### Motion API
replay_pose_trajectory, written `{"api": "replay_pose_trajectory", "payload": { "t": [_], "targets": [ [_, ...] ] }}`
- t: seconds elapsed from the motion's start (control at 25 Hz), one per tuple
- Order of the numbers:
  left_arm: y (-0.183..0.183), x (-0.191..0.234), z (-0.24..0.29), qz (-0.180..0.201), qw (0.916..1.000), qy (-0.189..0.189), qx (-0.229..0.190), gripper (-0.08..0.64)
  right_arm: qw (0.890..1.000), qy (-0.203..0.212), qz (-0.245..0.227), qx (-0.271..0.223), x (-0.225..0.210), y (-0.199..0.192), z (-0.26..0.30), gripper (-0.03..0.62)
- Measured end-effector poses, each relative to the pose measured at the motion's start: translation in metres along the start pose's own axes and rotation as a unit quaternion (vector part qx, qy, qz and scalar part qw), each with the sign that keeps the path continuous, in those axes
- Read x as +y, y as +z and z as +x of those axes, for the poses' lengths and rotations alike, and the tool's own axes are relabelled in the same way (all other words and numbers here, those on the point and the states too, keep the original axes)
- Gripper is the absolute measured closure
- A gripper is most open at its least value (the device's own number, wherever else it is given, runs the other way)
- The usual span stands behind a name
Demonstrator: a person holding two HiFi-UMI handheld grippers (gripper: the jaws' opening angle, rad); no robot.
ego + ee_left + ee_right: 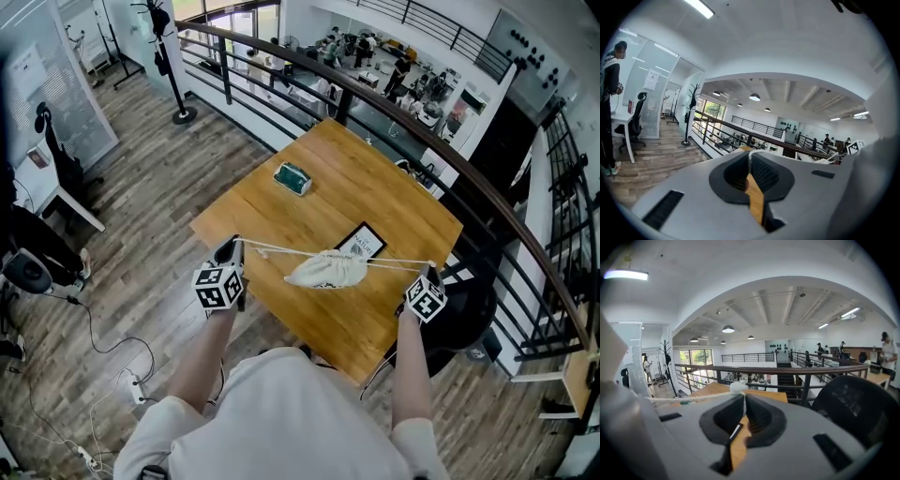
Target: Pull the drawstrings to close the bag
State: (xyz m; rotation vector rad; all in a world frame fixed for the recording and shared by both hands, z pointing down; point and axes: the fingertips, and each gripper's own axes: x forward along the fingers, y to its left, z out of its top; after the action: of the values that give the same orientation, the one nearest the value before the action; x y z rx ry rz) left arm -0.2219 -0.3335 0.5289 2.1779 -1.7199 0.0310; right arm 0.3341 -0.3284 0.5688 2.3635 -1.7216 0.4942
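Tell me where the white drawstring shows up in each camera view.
Head view: drawstring pulled taut across the middle, from left gripper through the bag to right gripper.
Left gripper view: only a thin white sliver at the shut jaws' tips.
Right gripper view: runs from the left edge to a knot at the jaws' tips.
Shared landmark: the wooden table.

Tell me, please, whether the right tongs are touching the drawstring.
Touching. The right gripper view shows the right tongs shut on the drawstring, which leaves their tips and runs off taut to the left.
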Motion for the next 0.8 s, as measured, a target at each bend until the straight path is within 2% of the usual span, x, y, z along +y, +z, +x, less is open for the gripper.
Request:
{"api": "replay_pose_trajectory", "payload": {
  "t": [0.16, 0.4, 0.8],
  "targets": [
    [0.005, -0.001, 0.002, 0.027, 0.9996, -0.001, 0.001, 0.567, 1.0, 0.017, -0.021, -0.008, 0.013, 0.001, -0.005, 0.581],
    [0.015, 0.004, 0.011, 0.022, 0.9997, -0.009, 0.0, 0.567, 0.998, 0.055, -0.03, -0.011, 0.041, 0.004, -0.013, 0.581],
    [0.044, -0.023, 0.018, 0.047, 0.9979, -0.041, -0.016, 0.566, 0.992, 0.107, -0.053, -0.043, 0.076, 0.042, -0.029, 0.581]
  ]
}}
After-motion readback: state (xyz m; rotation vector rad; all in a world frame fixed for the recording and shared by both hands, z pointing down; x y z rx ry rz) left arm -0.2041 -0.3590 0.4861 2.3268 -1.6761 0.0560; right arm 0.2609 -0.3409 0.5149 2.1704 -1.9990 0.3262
